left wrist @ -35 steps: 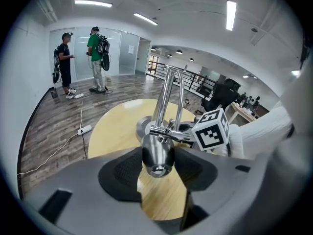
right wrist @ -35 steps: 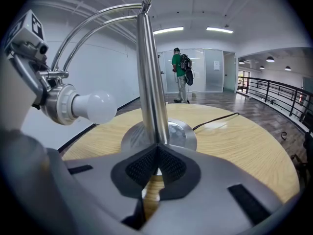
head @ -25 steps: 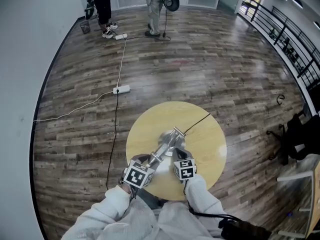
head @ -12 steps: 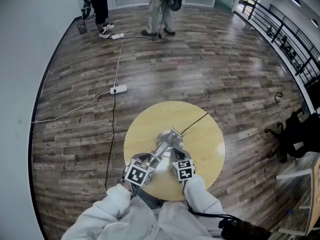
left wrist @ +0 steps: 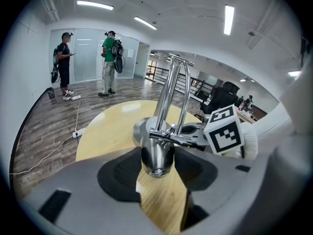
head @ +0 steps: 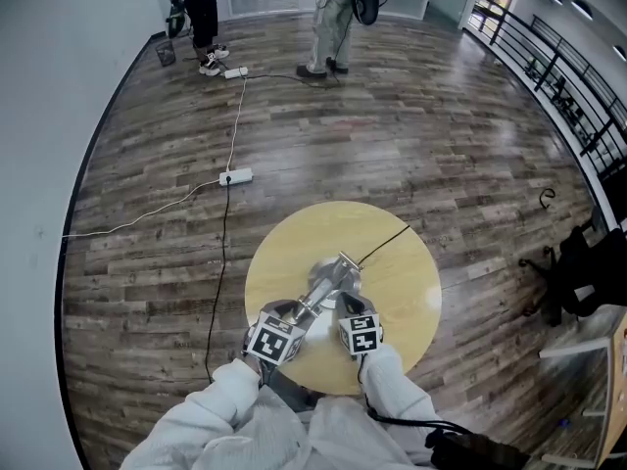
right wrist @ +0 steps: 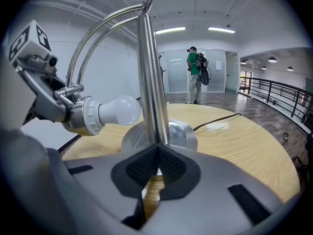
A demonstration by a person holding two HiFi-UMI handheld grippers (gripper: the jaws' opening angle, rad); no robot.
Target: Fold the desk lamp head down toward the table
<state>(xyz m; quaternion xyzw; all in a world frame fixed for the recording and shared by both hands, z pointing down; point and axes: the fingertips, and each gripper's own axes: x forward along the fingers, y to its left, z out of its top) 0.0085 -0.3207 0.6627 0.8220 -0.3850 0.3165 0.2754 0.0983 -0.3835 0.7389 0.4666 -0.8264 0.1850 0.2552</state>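
A chrome desk lamp [head: 328, 284] stands on a round yellow wooden table [head: 294, 243]. In the left gripper view my left gripper [left wrist: 157, 166] is shut on the lamp head's chrome socket [left wrist: 157, 155], with the curved twin arms [left wrist: 168, 92] rising behind it. In the right gripper view my right gripper [right wrist: 156, 163] is shut on the straight upright post [right wrist: 150, 92] just above the round base [right wrist: 181, 133]. The white bulb [right wrist: 116, 110] points sideways, level with the table top [right wrist: 244, 141]. In the head view the left gripper [head: 286, 319] and right gripper [head: 349, 309] sit side by side at the table's near edge.
The lamp's black cable [head: 387, 240] runs off the table's far right edge. A power strip [head: 239, 175] and cables lie on the wood floor to the left. Two people [head: 333, 18] stand far back. A black chair [head: 578, 262] is at the right.
Both grippers and the lamp stay where they were. The person in green at the back has walked to the right.
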